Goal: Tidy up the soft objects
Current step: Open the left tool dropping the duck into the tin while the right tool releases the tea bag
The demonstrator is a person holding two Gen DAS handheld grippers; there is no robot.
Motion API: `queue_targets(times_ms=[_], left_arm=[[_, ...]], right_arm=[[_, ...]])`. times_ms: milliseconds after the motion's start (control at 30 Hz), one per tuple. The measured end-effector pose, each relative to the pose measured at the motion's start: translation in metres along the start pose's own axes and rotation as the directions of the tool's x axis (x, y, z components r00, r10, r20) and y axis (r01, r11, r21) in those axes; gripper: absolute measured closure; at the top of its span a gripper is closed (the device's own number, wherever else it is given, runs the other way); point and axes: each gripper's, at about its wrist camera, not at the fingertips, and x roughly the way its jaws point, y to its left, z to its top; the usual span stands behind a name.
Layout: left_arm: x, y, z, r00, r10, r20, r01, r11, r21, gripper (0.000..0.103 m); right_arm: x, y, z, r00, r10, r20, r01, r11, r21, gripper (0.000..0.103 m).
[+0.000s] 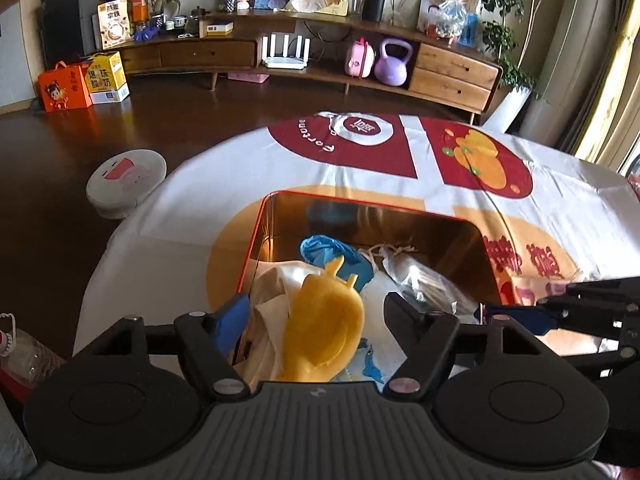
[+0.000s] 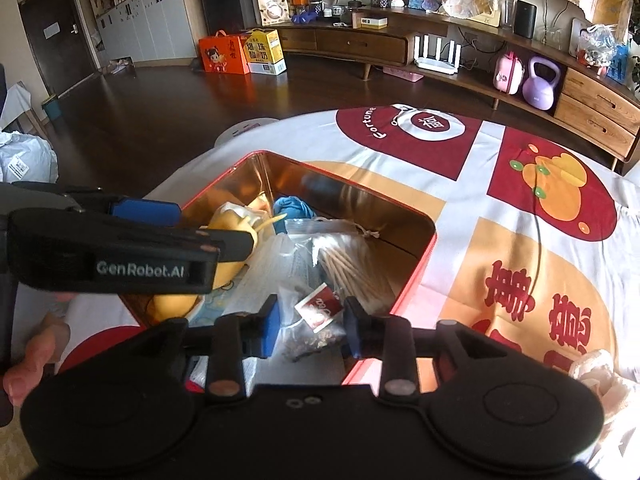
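A red-rimmed metal tin [image 1: 256,240] [image 2: 420,256] stands on the table and holds soft items. In the left wrist view my left gripper [image 1: 316,316] is open over the tin, its fingers either side of a yellow soft toy [image 1: 324,328] that lies on white cloth. Behind it lie a blue glove [image 1: 332,250] and a clear bag of sticks [image 1: 420,276]. In the right wrist view my right gripper [image 2: 310,320] is open over the tin's near end, its fingers either side of a clear bag with a red tag [image 2: 316,312]. The left gripper [image 2: 112,256] crosses that view at left.
The tin rests on a white, red and orange printed tablecloth [image 2: 520,240]. A pale fluffy object [image 2: 600,376] lies at the table's right edge. A round white stool [image 1: 126,178] stands on the dark floor at left. A wooden TV cabinet [image 1: 452,68] runs along the far wall.
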Motion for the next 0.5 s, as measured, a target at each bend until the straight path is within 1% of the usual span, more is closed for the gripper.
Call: queue_targets(times_ms=[133, 167, 267, 367, 433, 500], left_arm=[[-0.011, -0.003, 0.002, 1.0, 0.001, 0.017, -0.001, 1.0, 0.0, 0.029], [-0.015, -0.003, 0.002, 1.0, 0.001, 0.023, -0.001, 1.0, -0.001, 0.029], [-0.023, -0.005, 0.003, 0.999, 0.003, 0.035, -0.002, 1.0, -0.001, 0.029], [-0.033, -0.007, 0.002, 0.999, 0.002, 0.047, -0.002, 1.0, -0.002, 0.029], [-0.041, -0.009, 0.0, 0.998, 0.002, 0.058, -0.002, 1.0, -0.001, 0.029], [-0.049, -0.012, 0.0, 0.998, 0.004, 0.069, -0.005, 1.0, 0.006, 0.029]], right_arm=[[-0.015, 0.002, 0.0, 1.0, 0.013, 0.024, -0.013, 1.0, 0.001, 0.059], [-0.019, 0.003, -0.001, 0.999, 0.017, 0.03, -0.017, 1.0, 0.0, 0.056], [-0.032, 0.005, -0.003, 0.998, 0.019, 0.052, -0.019, 1.0, -0.007, 0.052], [-0.045, 0.005, -0.005, 0.997, 0.026, 0.069, -0.026, 1.0, -0.002, 0.044], [-0.055, 0.004, -0.006, 0.996, 0.033, 0.083, -0.034, 0.999, 0.002, 0.043], [-0.065, 0.004, -0.008, 0.995, 0.037, 0.098, -0.037, 0.999, 0.003, 0.04]])
